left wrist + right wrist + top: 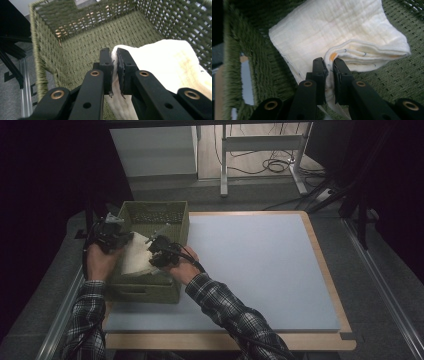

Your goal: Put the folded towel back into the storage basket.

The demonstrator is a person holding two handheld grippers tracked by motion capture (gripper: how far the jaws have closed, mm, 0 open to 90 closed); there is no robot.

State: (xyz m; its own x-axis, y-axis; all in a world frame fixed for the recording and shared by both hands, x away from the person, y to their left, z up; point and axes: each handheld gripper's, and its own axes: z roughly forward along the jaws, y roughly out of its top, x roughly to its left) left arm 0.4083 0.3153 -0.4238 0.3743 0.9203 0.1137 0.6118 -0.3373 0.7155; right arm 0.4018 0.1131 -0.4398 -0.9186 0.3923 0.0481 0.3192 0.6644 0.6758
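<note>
A: Where's the cloth [136, 255]?
B: Inside the green basket [156, 211], long axis running between your grippers, left [121, 240] to right [155, 256].
A: Tongs?
B: Both clamped narrow on cloth edges, folded side twd the right one.

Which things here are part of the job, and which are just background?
In use: cream folded cloth, green woven basket, left gripper and right gripper, each clamped on a cloth edge.
Background: blue mat, wooden table edge, cables on the floor.
</note>
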